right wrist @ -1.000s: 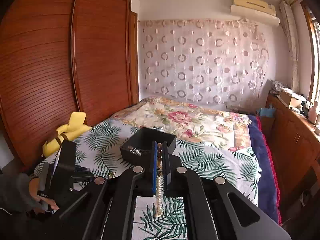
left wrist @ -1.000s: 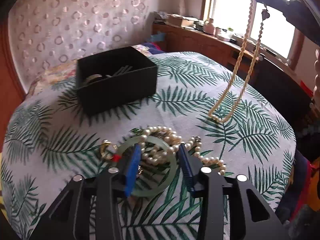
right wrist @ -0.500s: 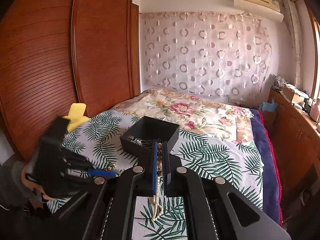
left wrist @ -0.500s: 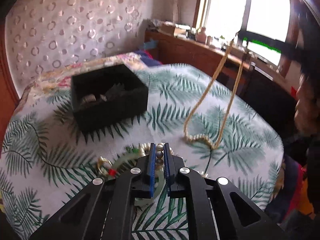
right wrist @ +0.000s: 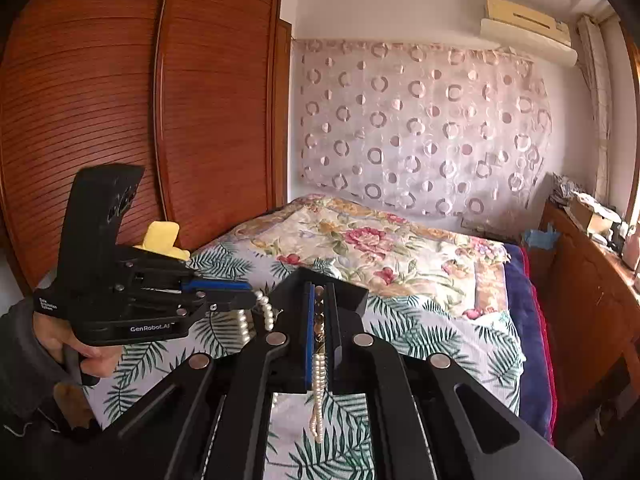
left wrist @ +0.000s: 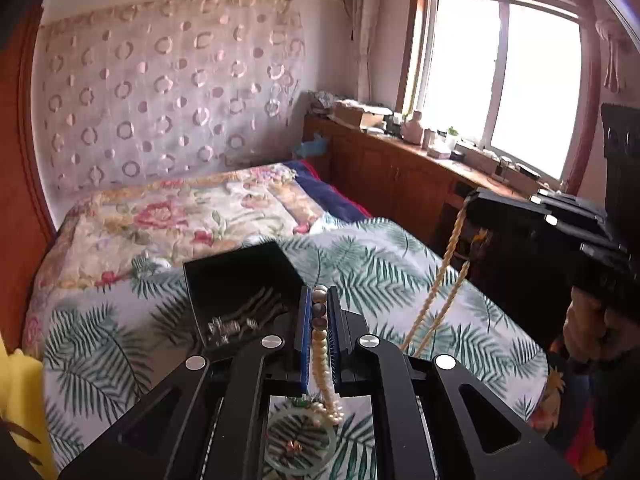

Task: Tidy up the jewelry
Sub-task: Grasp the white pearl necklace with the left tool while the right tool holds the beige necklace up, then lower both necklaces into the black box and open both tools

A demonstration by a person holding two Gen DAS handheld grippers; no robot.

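Note:
My left gripper (left wrist: 319,300) is shut on a pearl necklace (left wrist: 320,346) and holds it lifted above the palm-leaf bedcover (left wrist: 384,272); the strand hangs down to a green jade bangle (left wrist: 300,446) lying below. It also shows in the right wrist view (right wrist: 240,300) with the pearls (right wrist: 266,312) dangling. My right gripper (right wrist: 319,300) is shut on a thin twisted bead necklace (right wrist: 318,400) that hangs in a long loop; this loop shows in the left wrist view (left wrist: 436,304). A black open box (left wrist: 240,284) with small jewelry inside sits just beyond both grippers.
A floral quilt (left wrist: 192,208) covers the bed's far end. A wooden sideboard (left wrist: 400,176) with clutter runs under the window on the right. A wooden wardrobe (right wrist: 120,120) stands on the left, with a yellow object (right wrist: 160,240) beside it.
My left gripper closed on the pearl necklace and lifted it off the bedcover. The right gripper lowered toward the box, still holding its hanging necklace.

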